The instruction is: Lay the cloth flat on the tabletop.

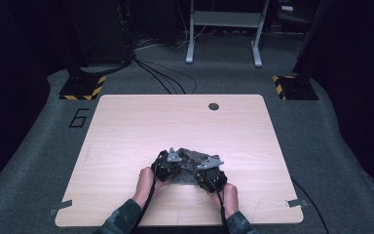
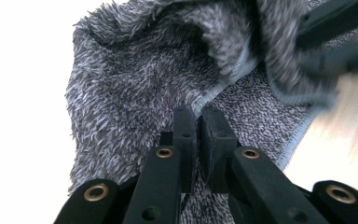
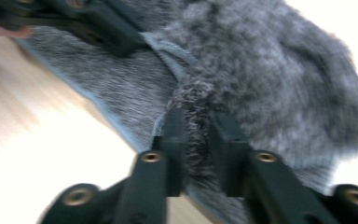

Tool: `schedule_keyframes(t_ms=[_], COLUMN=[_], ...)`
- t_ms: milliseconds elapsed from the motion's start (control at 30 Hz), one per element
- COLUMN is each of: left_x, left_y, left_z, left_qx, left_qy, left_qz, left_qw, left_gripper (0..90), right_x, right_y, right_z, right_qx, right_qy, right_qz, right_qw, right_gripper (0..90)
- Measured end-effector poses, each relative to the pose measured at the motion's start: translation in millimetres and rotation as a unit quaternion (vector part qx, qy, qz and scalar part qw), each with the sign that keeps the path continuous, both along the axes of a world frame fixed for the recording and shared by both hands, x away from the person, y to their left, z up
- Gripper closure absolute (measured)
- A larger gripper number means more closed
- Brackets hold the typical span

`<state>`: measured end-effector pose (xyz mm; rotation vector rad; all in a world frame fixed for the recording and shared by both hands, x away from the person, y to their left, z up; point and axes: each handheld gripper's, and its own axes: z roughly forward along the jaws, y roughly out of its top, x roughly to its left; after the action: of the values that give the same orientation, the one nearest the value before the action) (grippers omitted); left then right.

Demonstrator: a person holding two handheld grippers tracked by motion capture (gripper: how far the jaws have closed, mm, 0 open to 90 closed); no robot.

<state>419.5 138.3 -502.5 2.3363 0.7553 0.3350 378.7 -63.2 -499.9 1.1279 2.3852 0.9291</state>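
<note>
In the left gripper view the left gripper (image 2: pixel 198 122) has its two black fingers (image 2: pixel 184 140) pressed almost together, pinching the stitched hem of a grey fleecy cloth (image 2: pixel 135 88) — a thin edge of fabric sits in the narrow slit between them. The cloth rises in a fluffy heap ahead of the fingers, and its flatter, shorter-piled side lies on the pale wood to the right. At the upper right of that view, blurred, the other gripper crosses over the cloth.

In the right gripper view the right gripper (image 3: pixel 196 122) is clenched on a bunched tuft of the same cloth (image 3: pixel 279 79), a ridge of fur filling the gap between its fingers (image 3: pixel 174 140). The picture is blurred. The hemmed edge of the cloth runs off to the left across the wood, and the left gripper reaches in at the upper left.

From the high view the two grippers sit close together — left (image 1: pixel 168 163), right (image 1: pixel 209 173) — with the cloth (image 1: pixel 192 157) crumpled between and just beyond them, on the near middle of the light wooden bench (image 1: pixel 126 136). A hand (image 1: pixel 146 181) holds each gripper, forearms in patterned sleeves entering from below. No containers stand on the bench; a dark round grommet (image 1: pixel 214 106) lies near its far edge.
</note>
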Motion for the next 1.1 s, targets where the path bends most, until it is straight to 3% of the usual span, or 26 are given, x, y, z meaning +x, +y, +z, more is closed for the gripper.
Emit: schedule_keyframes(t_ms=[133, 433, 500, 567, 667, 833, 933, 1100], left_x=[1.5, 10.9, 15.0, 17.9, 17.2, 4.5, -4.5, -12.4], left_y=[6.4, 31.9, 39.4, 45.2, 48.0, 36.0, 17.6, -16.5], left_z=[1.0, 7.1, 7.8, 8.5, 9.2, 18.2, 22.2, 16.1], left_qx=[-0.004, -0.005, -0.004, -0.008, -0.017, -0.035, -0.039, -0.028], left_qy=[0.001, 0.002, 0.003, 0.015, 0.023, 0.018, 0.014, 0.021], left_qz=[0.005, 0.026, 0.032, 0.040, 0.051, 0.046, 0.024, -0.009], left_qw=[1.0000, 0.9997, 0.9995, 0.9991, 0.9983, 0.9981, 0.9988, 0.9994], left_gripper=[85.8, 85.1, 84.1, 80.4, 64.3, 45.3, 42.4, 41.5], right_x=[7.2, 25.1, 27.9, 31.1, 32.1, 28.3, 23.3, 13.4], right_y=[-17.8, -50.7, -54.1, -56.8, -58.9, -66.7, -69.1, -68.2], right_z=[4.9, 16.7, 17.2, 15.7, 13.3, 16.1, 17.6, 15.8], right_qx=[-0.002, 0.016, 0.021, 0.023, 0.039, 0.057, 0.052, 0.055], right_qy=[-0.010, -0.023, -0.016, -0.010, 0.002, 0.010, 0.006, 0.011], right_qz=[-0.014, -0.053, -0.061, -0.052, -0.048, -0.039, -0.033, -0.019], right_qw=[0.9999, 0.9982, 0.9978, 0.9983, 0.9981, 0.9976, 0.9981, 0.9983], right_gripper=[88.3, 89.1, 89.1, 88.8, 83.9, 64.0, 54.1, 46.6])
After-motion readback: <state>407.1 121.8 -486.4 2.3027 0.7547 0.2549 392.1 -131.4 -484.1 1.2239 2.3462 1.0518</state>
